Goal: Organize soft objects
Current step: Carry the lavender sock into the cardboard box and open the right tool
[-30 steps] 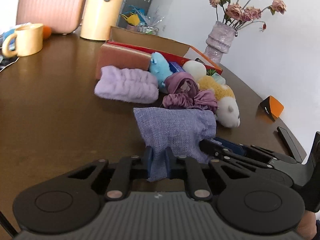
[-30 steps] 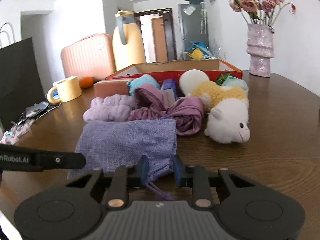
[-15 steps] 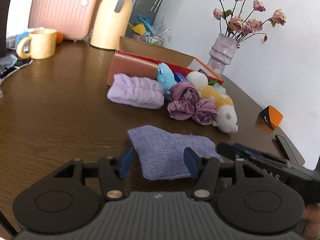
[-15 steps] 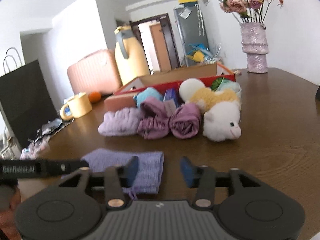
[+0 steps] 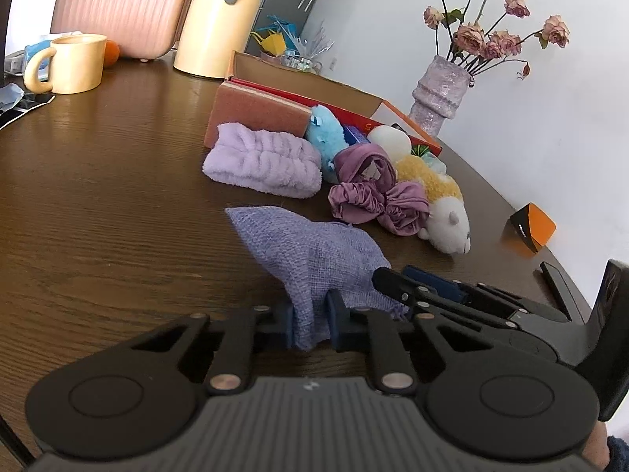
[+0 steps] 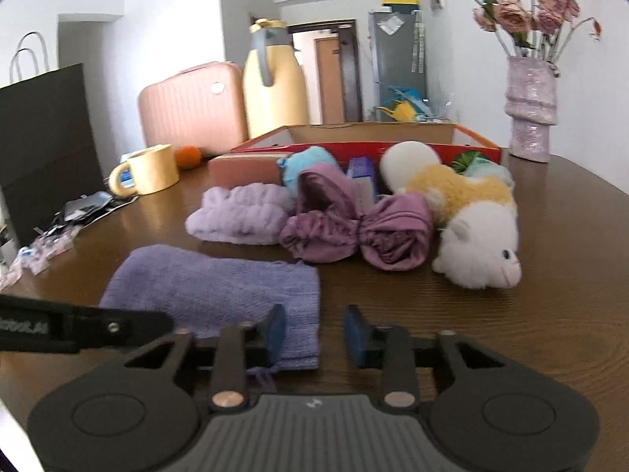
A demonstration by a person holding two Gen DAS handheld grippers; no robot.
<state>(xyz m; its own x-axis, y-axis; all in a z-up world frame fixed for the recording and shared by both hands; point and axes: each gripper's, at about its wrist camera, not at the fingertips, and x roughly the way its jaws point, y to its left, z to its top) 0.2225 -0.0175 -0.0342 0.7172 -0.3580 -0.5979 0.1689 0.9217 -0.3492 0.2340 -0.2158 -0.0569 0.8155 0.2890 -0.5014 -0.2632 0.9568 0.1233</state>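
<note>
While pinched at its near edge between the left gripper's fingers, the pouch lies on the table; right gripper spread wide, mouth corner beside its left finger. Advice: close squarely on cloth, catching both layers.

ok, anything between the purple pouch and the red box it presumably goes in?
Yes. The lavender headband, the mauve scrunchies and the plush sheep lie in a row between the purple pouch and the red box.
</note>
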